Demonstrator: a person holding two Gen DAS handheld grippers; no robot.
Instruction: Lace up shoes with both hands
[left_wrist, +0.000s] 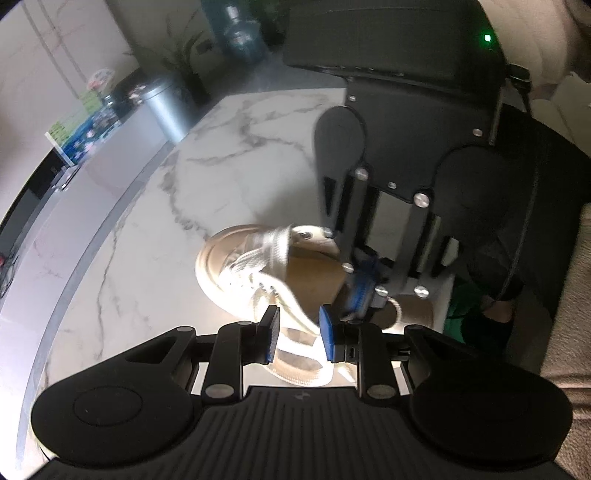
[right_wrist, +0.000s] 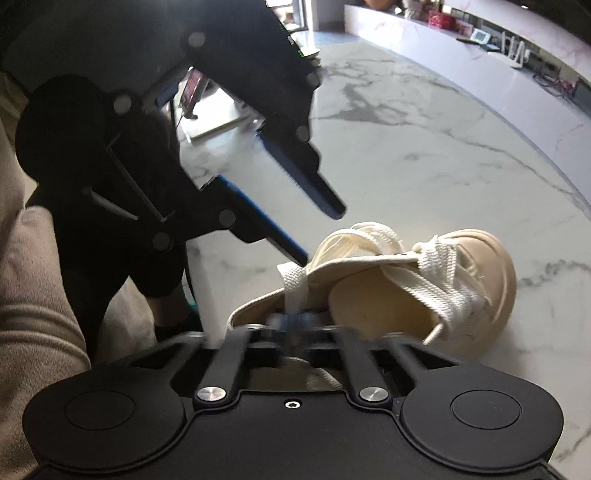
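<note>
My shoe (right_wrist: 424, 295) lies on its side on the bench (left_wrist: 258, 147), its toe pointing away from me and its opening toward my right gripper (right_wrist: 291, 325), which sits at the heel end with a lace (right_wrist: 295, 284) between its closed jaws. My left gripper (left_wrist: 297, 328) hangs just beside the right one, over the shoe's near side, with a strip of lace passing between its parted jaws. Behind the shoe, well apart at the bench's far edge, stands a canister (left_wrist: 166, 107).
</note>
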